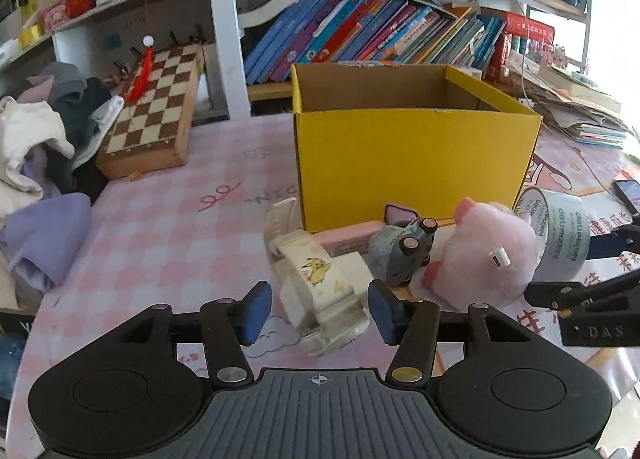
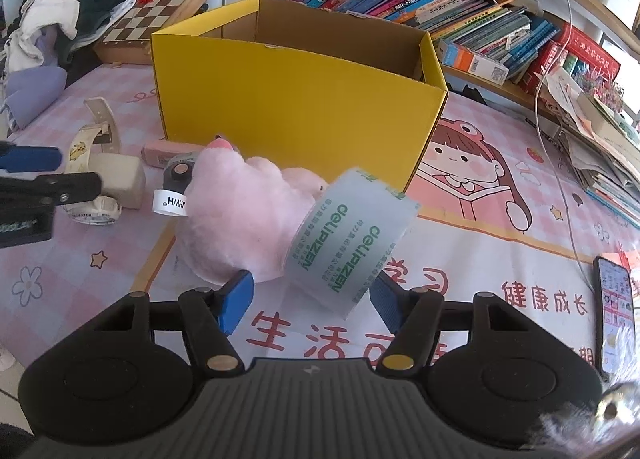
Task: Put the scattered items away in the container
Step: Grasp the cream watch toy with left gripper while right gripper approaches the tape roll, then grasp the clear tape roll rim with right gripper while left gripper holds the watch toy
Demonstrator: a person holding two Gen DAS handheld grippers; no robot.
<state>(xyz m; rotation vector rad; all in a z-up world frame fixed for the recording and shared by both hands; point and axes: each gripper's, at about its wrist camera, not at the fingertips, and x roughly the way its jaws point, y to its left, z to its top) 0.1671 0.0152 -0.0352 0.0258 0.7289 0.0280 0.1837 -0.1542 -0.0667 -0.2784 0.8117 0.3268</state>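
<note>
— How are the jaws of the left gripper [image 1: 318, 311] seen?

— They are held apart, with a cream watch [image 1: 316, 279] lying on the worktop [image 1: 160, 227] between the blue pads, which are not seen touching it.

— And the right gripper [image 2: 310, 301]?

— Its jaws are also spread wide; a tape roll [image 2: 352, 239] is seen standing between them, with no contact seen, leaning against a pink plush toy [image 2: 244, 215].

— What is found further out?

— A grey toy car [image 1: 404, 255] and a pink eraser [image 1: 344, 239] are seen between watch and plush. Behind these items the open yellow box [image 1: 412, 163] is placed. A chessboard [image 1: 156, 115] is seen to its left, books [image 1: 380, 35] on the shelf behind, and a phone [image 2: 614, 315] at the right edge.
</note>
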